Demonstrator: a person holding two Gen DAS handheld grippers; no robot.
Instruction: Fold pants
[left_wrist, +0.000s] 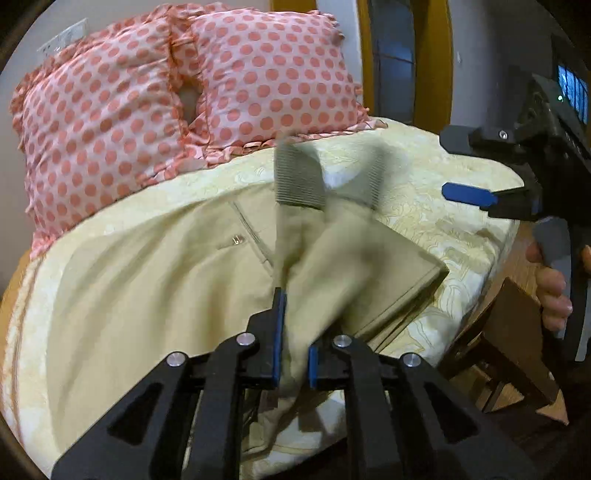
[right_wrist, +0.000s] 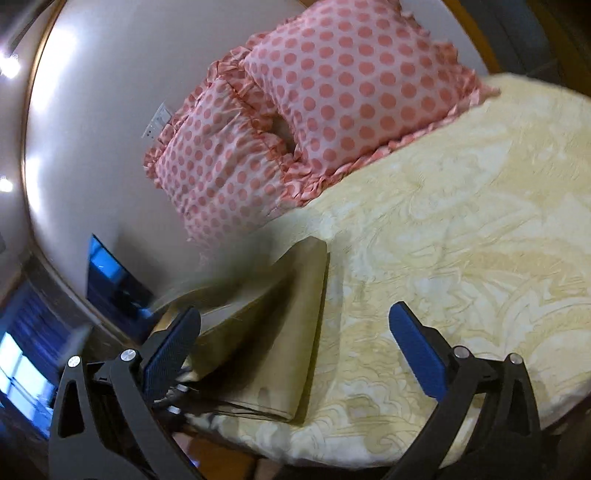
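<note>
My left gripper (left_wrist: 293, 350) pinches a blurred fold of the khaki pants (left_wrist: 155, 280), lifting it above the rest of the garment, which lies spread across the pale yellow bedspread (left_wrist: 443, 221). My right gripper (right_wrist: 295, 332) hangs above the bed with its blue pads (right_wrist: 417, 354) spread wide, holding nothing; the folded pant leg lies on the bedspread just beside its left pad. Two pink polka-dot pillows (left_wrist: 192, 92) lean against the white wall (right_wrist: 92, 147) at the head of the bed.
</note>
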